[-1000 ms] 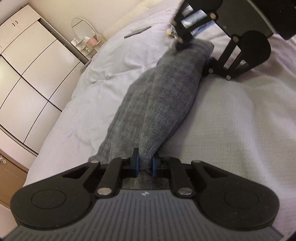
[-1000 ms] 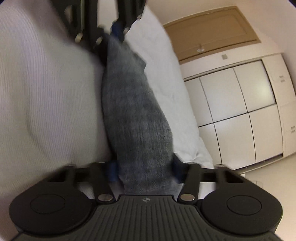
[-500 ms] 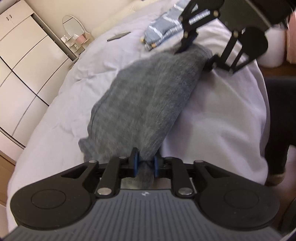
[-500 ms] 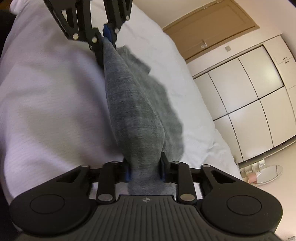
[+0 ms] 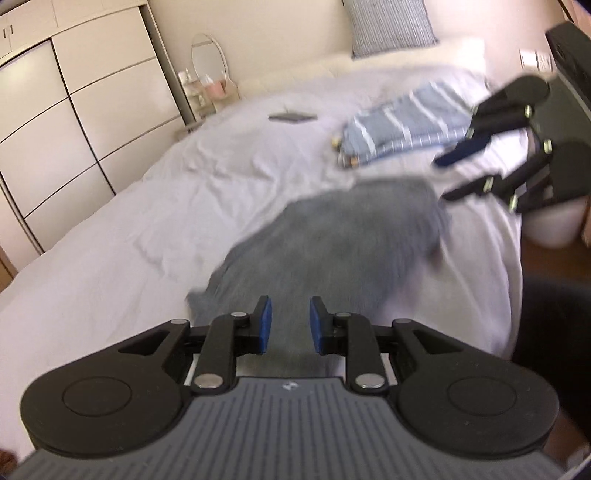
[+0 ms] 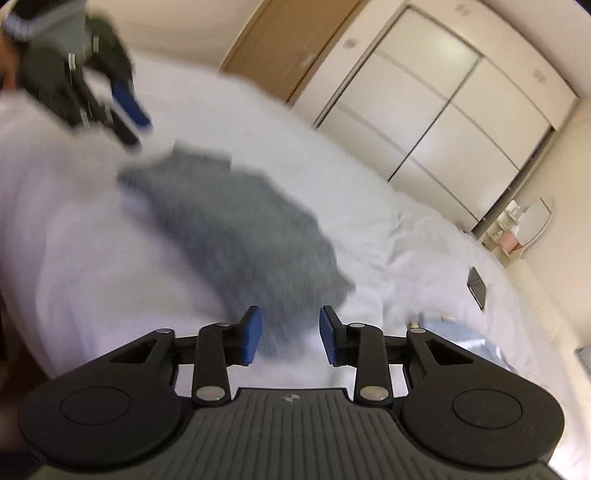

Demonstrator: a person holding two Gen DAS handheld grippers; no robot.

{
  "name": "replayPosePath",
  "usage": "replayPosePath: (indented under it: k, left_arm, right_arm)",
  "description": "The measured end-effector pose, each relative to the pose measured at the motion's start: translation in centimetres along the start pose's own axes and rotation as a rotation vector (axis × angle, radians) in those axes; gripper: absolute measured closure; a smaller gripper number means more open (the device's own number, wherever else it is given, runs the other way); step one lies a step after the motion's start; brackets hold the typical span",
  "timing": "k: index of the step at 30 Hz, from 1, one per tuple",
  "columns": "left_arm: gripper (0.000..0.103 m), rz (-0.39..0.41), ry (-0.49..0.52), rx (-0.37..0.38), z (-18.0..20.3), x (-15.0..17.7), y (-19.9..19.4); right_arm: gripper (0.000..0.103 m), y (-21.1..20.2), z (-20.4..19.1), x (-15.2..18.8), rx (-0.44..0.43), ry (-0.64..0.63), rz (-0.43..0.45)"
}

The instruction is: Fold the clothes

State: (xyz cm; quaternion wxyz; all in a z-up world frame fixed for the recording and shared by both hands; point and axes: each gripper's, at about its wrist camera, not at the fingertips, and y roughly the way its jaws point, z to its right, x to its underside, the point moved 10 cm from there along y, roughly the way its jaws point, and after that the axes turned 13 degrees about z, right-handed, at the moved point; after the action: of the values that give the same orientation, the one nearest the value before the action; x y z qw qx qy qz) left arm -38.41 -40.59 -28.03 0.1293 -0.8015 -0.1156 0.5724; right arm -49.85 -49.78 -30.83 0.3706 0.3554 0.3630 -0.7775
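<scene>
A grey knit (image 5: pixel 343 240) lies spread on a white bed (image 5: pixel 147 229), blurred by camera motion, with both claws lifted clear of it. Beyond it, toward the headboard, sits a folded blue striped garment (image 5: pixel 402 122), just apart from the knit's far edge; a dark flat object, perhaps a phone (image 5: pixel 291 118), lies farther up the cover. White wardrobe doors (image 5: pixel 74 122) line the wall, an oval mirror (image 5: pixel 208 61) stands beside them, and a striped pillow (image 5: pixel 388 26) rests at the head. Nothing sits between either claw and the knit. The knit's long axis runs from the left claw (image 5: pixel 287 325) to the right claw (image 5: pixel 450 177), roughly along the bed's near edge, its broader end nearer the right claw. The left claw stands open with bare blue pads, hovering over the near end; the right claw (image 6: pixel 290 334), seen from its own camera, is likewise spread and empty. Half a second ago both were clamped on the knit's ends, holding it stretched above the cover; now it has been let go and lies flatter and wider.
</scene>
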Motion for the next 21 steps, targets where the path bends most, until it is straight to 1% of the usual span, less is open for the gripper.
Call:
replayPosePath:
  k: [1, 2, 4, 5, 7, 8, 10, 13, 15, 18, 19, 21]
  left_arm:
    - [0.083, -0.001, -0.019, 0.009, 0.1, -0.3, 1.4]
    - [0.083, -0.019, -0.018, 0.016, 0.4, 0.2, 2.6]
    - [0.084, -0.059, -0.013, 0.029, 0.9, 1.2, 4.9]
    - [0.084, -0.084, 0.004, 0.03, 1.1, 2.1, 5.8]
    - [0.084, -0.112, 0.026, 0.032, 1.2, 4.1, 7.0]
    - [0.083, -0.112, 0.017, 0.037, 1.1, 4.6, 7.2]
    - [0.083, -0.109, -0.018, 0.039, 0.9, 5.1, 7.3]
    - [0.083, -0.113, -0.033, 0.038, 0.7, 4.9, 6.9]
    - [0.083, -0.115, -0.04, 0.036, 0.3, 4.7, 6.4]
    - [0.084, -0.097, -0.06, 0.021, -0.7, 3.6, 5.0]
    - [0.084, -0.087, -0.069, 0.017, -0.9, 3.2, 5.0]
    - [0.084, -0.066, -0.087, 0.008, -1.4, 2.2, 5.3]
  right_arm:
    - [0.074, 0.7, 0.0, -0.8, -0.004, 0.027, 0.017]
    - [0.077, 1.4, -0.1, -1.1, -0.013, 0.041, 0.025]
    - [0.081, 2.9, -0.6, -0.6, -0.038, 0.026, 0.012]
    - [0.083, 3.7, -0.9, -0.3, -0.051, 0.019, 0.005]
    - [0.085, 5.2, -1.4, 0.4, -0.076, 0.005, -0.008]
    - [0.088, 6.0, -1.6, 0.7, -0.089, -0.002, -0.014]
    - [0.088, 6.9, -1.5, 1.8, -0.111, 0.0, -0.021]
    - [0.088, 7.2, -1.0, 2.9, -0.136, 0.05, -0.014]
    - [0.087, 6.6, -0.5, 2.8, -0.146, 0.111, -0.017]
    - [0.087, 5.2, 0.5, 2.9, -0.157, 0.192, -0.038]
    - [0.087, 4.7, 0.8, 2.8, -0.156, 0.217, -0.041]
    - [0.087, 3.8, 1.6, 1.8, -0.144, 0.259, -0.017]
